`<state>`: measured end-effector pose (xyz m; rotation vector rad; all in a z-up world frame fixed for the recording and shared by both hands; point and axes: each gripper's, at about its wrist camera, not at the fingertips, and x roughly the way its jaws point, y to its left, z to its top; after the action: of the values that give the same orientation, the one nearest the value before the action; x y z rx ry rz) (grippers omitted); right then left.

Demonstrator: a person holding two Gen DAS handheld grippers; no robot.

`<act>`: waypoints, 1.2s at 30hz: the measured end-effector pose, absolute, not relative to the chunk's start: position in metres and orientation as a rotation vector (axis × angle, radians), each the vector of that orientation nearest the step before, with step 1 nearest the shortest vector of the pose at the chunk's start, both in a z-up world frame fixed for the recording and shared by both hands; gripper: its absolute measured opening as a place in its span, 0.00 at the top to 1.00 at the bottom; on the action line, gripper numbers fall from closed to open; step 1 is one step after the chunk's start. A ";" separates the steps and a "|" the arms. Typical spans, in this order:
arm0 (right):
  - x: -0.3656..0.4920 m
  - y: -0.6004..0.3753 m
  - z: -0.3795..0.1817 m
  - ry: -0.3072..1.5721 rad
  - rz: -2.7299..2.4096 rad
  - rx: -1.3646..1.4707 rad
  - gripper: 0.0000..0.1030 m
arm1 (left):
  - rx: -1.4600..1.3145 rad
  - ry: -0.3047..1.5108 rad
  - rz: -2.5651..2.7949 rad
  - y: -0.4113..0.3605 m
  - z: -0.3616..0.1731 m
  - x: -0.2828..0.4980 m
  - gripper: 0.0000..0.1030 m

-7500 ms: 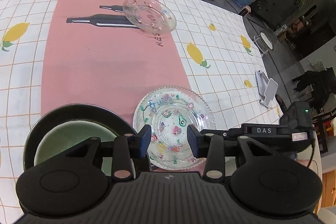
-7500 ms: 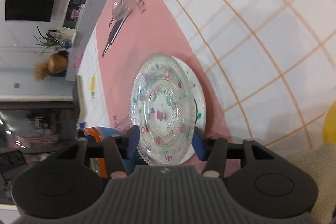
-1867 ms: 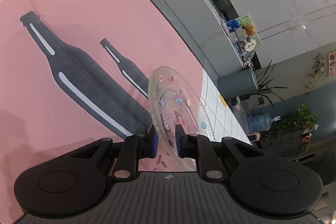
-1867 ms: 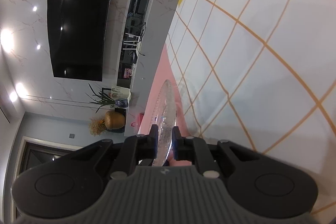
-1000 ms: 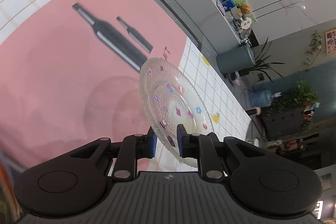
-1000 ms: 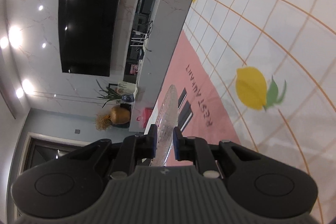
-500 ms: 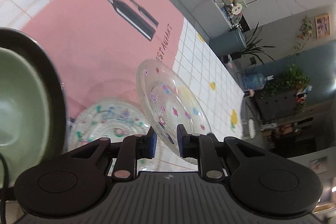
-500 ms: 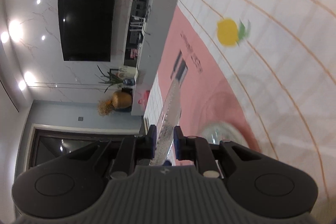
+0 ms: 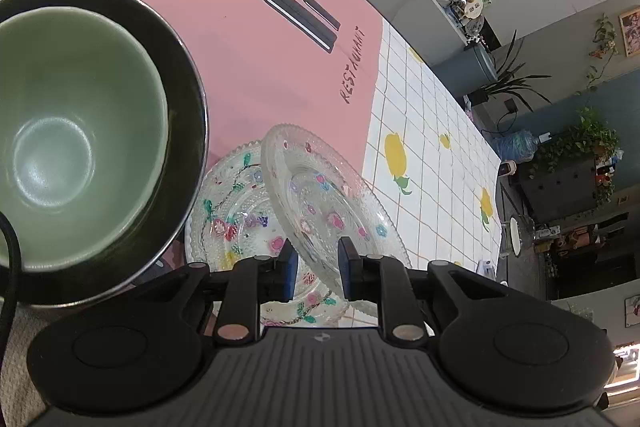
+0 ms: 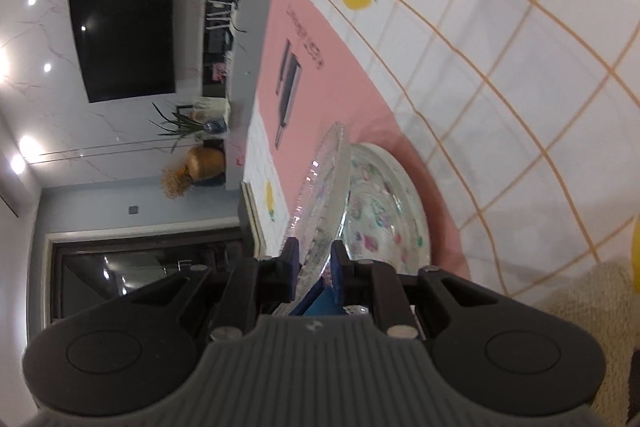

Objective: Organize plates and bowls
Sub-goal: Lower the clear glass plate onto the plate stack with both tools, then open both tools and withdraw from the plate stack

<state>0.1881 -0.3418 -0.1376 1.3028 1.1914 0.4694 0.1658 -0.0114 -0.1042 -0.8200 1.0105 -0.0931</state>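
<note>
Two clear glass plates with coloured flower prints: one tilted plate [image 9: 320, 195] at six o'clock; one flat plate [image 9: 236, 223] beneath it; two nested bowls at nine o'clock: a pale green ceramic bowl [image 9: 72, 131] inside a black bowl [image 9: 188, 99].

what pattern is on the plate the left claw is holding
Clear beaded glass plate dotted with small pink, blue and purple flowers; the left wrist view shows it best.

Near the bench's [image 9: 424, 131] front edge, the green bowl [image 9: 68, 131] nested in the dark bowl [image 9: 180, 131] blocks the left. The flat glass plate [image 9: 232, 223] lies just beside it under the tilted glass plate [image 9: 320, 203]. Bare cloth lies beyond, toward the far edge and right.
</note>
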 end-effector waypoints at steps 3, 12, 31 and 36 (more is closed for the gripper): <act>0.190 -0.342 -0.140 1.209 0.455 1.294 0.86 | -0.809 1.031 -0.109 -0.015 -0.106 0.165 0.77; 0.186 -0.339 -0.149 1.295 0.409 1.255 0.86 | -0.803 1.112 -0.096 -0.020 -0.117 0.158 0.77; 0.176 -0.321 -0.137 1.365 0.397 1.025 0.95 | -0.513 0.994 -0.034 -0.052 -0.074 0.123 0.75; 0.166 -0.323 -0.120 1.336 0.424 0.952 0.84 | -0.465 0.955 -0.043 -0.053 -0.062 0.120 0.75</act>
<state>0.1660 -0.3232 -0.1196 0.9520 1.3362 0.4239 0.1203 -0.0530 -0.0617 -0.4648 0.9554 -0.0427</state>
